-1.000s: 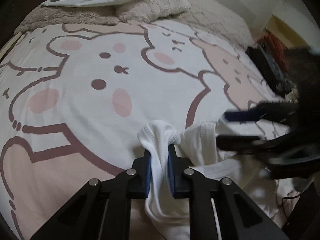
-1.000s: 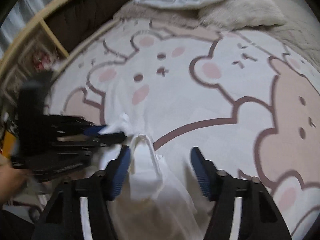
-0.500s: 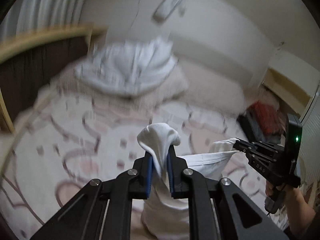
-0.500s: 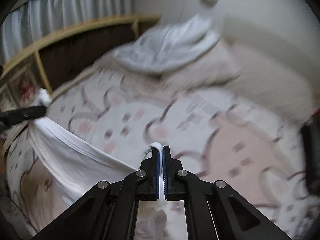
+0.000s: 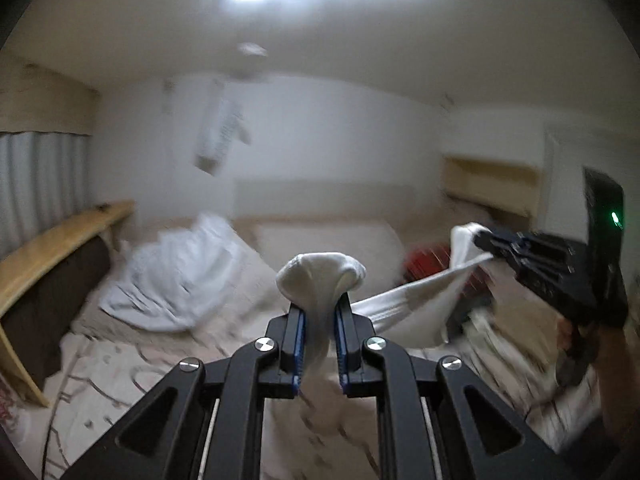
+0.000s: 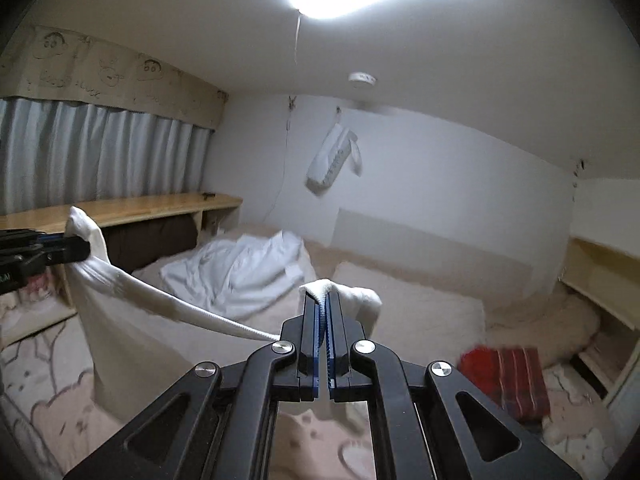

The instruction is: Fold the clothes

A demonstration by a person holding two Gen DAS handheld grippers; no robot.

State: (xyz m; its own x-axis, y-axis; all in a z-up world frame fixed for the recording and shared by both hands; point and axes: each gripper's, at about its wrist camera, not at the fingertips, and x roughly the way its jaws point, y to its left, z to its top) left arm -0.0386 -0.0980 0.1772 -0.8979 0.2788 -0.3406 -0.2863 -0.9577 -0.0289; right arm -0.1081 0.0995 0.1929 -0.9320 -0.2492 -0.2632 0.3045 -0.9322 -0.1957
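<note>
A white garment (image 5: 404, 306) hangs stretched in the air between both grippers, above the bed. My left gripper (image 5: 320, 320) is shut on a bunched corner of it, which bulges over the blue pads. In the right wrist view my right gripper (image 6: 323, 312) is shut on another thin fold of the same white garment (image 6: 132, 300). Its hem runs taut from there to the left gripper (image 6: 60, 246) at the left edge, and the body sags below. In the left wrist view the right gripper (image 5: 486, 246) shows at the right, held by a hand (image 5: 576, 340).
Below lies the bed with a bear-print sheet (image 6: 48, 392). A crumpled white duvet (image 6: 236, 268) and beige pillows (image 6: 408, 300) lie at its far end. A wooden shelf (image 6: 132, 206) runs along the curtained left wall. A red plaid item (image 6: 508, 376) lies at the right.
Both grippers rose from the bed and tilted up to face the room, lifting the garment into the air. The right gripper closed on the cloth, and the two moved apart, stretching it.
</note>
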